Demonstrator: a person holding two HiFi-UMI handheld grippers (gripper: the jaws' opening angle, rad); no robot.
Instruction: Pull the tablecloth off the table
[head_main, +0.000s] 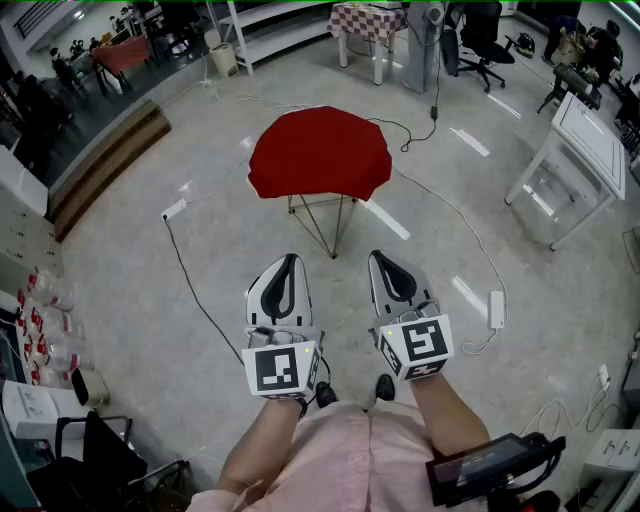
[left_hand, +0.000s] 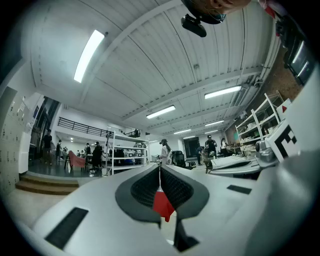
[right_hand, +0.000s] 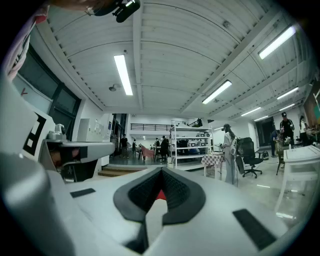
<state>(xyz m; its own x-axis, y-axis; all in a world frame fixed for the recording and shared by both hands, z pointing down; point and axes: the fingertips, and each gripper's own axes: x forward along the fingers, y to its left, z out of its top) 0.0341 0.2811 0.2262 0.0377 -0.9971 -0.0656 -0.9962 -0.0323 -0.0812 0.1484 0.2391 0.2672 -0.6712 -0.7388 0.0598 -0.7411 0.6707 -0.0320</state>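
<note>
Holding my two grippers level and side by side: left gripper and right gripper both have jaws pressed together, empty. One red tablecloth drapes one wire-legged surface ahead, well apart from both.

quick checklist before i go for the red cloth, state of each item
1. Cloth on the table: ok, it drapes over the whole top.
2. Left gripper empty: ok, jaws together with nothing between them.
3. Right gripper empty: ok, jaws together with nothing held.
4. Jaws open for a grasp: not ok, both are shut.
5. Grippers at the cloth's edge: not ok, both are well short of it, with bare floor between.
6. Path clear: not ok, a cable lies on the floor left of the table.
</note>
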